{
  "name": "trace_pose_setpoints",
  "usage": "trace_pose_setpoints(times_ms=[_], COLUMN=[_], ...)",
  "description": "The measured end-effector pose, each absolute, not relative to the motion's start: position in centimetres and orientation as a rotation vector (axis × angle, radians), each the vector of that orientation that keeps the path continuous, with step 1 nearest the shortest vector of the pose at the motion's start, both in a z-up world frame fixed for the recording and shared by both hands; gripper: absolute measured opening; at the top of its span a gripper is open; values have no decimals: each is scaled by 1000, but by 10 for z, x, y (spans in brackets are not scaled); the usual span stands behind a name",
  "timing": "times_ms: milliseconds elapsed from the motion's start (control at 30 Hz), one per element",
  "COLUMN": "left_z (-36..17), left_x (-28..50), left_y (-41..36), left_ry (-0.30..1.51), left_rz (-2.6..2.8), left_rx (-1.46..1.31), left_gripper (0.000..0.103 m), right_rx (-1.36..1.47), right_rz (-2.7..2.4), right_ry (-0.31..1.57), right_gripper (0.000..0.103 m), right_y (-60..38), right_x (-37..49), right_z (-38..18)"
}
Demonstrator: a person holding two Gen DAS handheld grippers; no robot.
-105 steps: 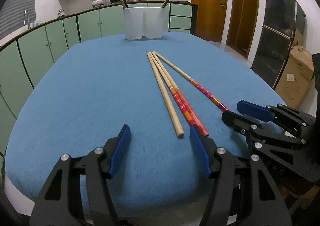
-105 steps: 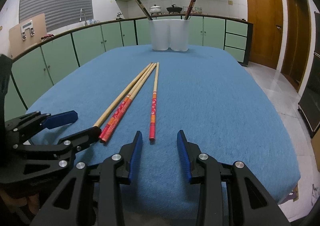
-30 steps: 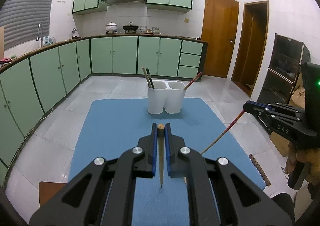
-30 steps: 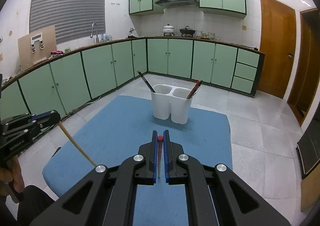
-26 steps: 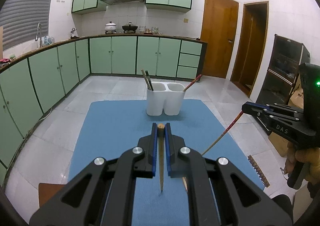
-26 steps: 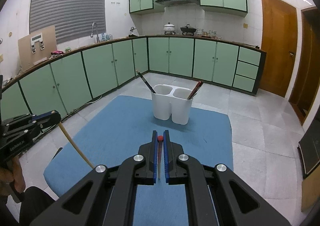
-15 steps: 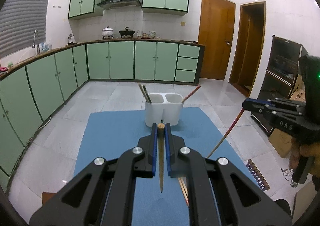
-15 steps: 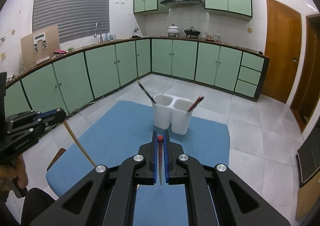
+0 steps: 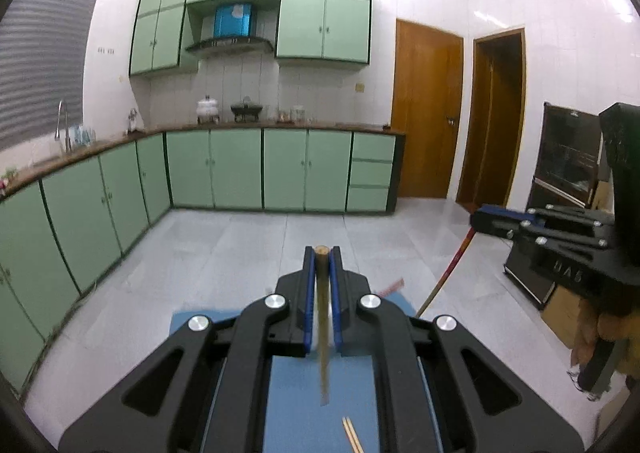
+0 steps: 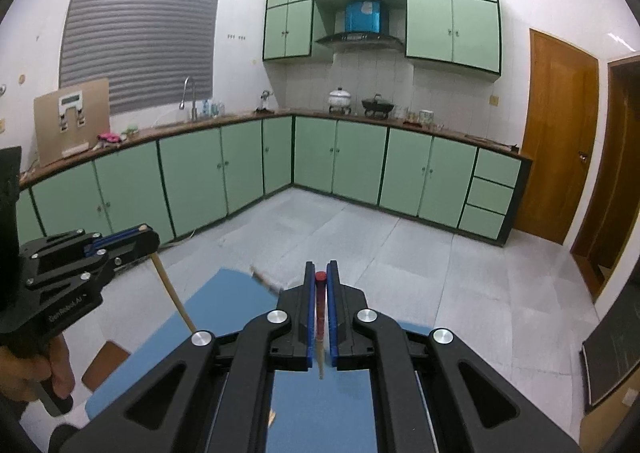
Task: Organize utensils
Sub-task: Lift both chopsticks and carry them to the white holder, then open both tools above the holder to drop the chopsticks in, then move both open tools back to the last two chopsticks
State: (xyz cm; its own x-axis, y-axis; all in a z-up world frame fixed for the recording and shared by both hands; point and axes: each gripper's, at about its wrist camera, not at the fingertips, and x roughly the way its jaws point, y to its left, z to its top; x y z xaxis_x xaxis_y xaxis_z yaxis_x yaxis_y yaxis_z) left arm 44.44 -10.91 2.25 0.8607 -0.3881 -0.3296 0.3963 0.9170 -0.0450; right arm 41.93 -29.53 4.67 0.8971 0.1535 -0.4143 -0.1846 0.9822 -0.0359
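My left gripper (image 9: 322, 251) is shut on a plain wooden chopstick (image 9: 323, 333), which hangs down over the blue table (image 9: 288, 393). My right gripper (image 10: 320, 273) is shut on a red-ended chopstick (image 10: 320, 309), also hanging downward. Each gripper shows in the other's view: the right gripper (image 9: 477, 219) with its red chopstick (image 9: 448, 277), the left gripper (image 10: 146, 235) with its plain chopstick (image 10: 172, 293). My fingers hide the white holder; only a red stick tip (image 9: 392, 287) and a dark stick tip (image 10: 262, 279) peek out. Two chopsticks (image 9: 352, 437) lie on the table.
Green base cabinets (image 10: 360, 165) run along the far wall and left side, with grey tiled floor (image 9: 240, 253) between them and the table. Wooden doors (image 9: 426, 113) and a dark cabinet (image 9: 568, 157) stand to the right. A person's hand (image 10: 40, 369) holds the left gripper's handle.
Both grippers have risen with their chopsticks held. The table and the white holder have dropped low in both views, and the holder is now hidden behind the fingers.
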Motion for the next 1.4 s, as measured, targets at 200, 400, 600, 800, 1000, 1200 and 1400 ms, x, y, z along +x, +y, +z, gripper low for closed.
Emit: trace_pose_setpoints(times_ms=[200, 400, 600, 800, 1000, 1200, 1400], left_z=[47, 49, 15, -44, -69, -39, -47], left_x=[491, 546, 598, 626, 613, 557, 476], left_y=[-134, -153, -170, -174, -167, -134, -80], left_ry=[241, 186, 188, 256, 289, 252, 306], left_rz=[-395, -372, -362, -353, -347, -358, -343], left_rx=[29, 7, -4, -2, 29, 12, -47], left_gripper=[6, 6, 6, 6, 39, 54, 62], right_rx=[-84, -92, -70, -47, -14, 20, 76], right_rz=[156, 146, 139, 129, 141, 126, 133], right_ry=[380, 376, 412, 485, 492, 394, 374], right_gripper=[5, 5, 5, 5, 17, 17, 22], right_y=[-293, -295, -306, -318, -323, -338, -347], right_x=[469, 521, 561, 586, 574, 504, 380], right_z=[62, 52, 6, -47, -59, -33, -69])
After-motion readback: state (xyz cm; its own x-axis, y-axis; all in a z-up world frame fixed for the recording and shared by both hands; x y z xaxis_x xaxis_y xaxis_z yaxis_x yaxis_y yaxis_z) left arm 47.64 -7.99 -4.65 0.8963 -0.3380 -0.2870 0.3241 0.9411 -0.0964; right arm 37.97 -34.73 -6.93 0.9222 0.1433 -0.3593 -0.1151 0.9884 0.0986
